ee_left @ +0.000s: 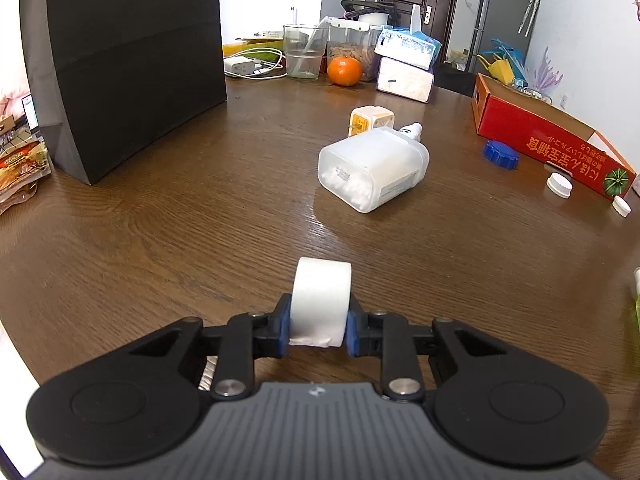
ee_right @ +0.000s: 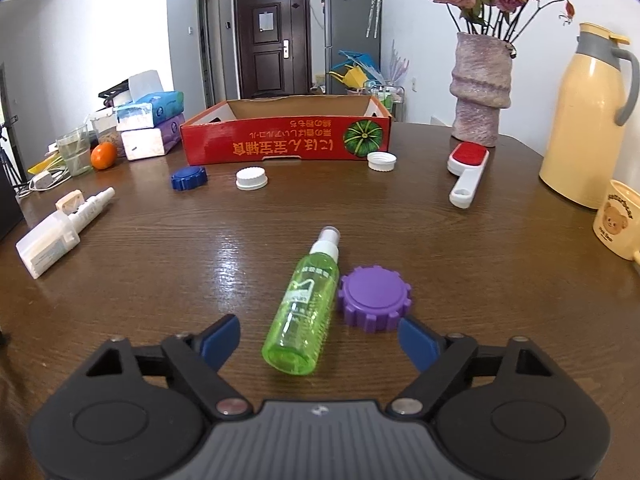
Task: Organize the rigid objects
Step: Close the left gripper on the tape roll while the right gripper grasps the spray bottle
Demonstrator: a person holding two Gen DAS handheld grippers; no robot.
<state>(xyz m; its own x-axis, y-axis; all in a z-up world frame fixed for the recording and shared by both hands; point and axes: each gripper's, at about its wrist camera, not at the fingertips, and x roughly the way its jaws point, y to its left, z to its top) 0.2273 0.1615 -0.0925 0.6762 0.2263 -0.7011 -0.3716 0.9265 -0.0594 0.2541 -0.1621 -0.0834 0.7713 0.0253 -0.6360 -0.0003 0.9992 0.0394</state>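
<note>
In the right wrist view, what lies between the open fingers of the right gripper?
In the right wrist view, the green spray bottle lies on its side between the right gripper fingers, with the purple cap touching it.

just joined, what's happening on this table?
A person is tidying loose items with two handheld grippers. The left gripper is shut on a white roll, held just above the table. The right gripper is open, its fingers either side of a green spray bottle lying next to a purple cap. The red box at the back looks empty.
</note>
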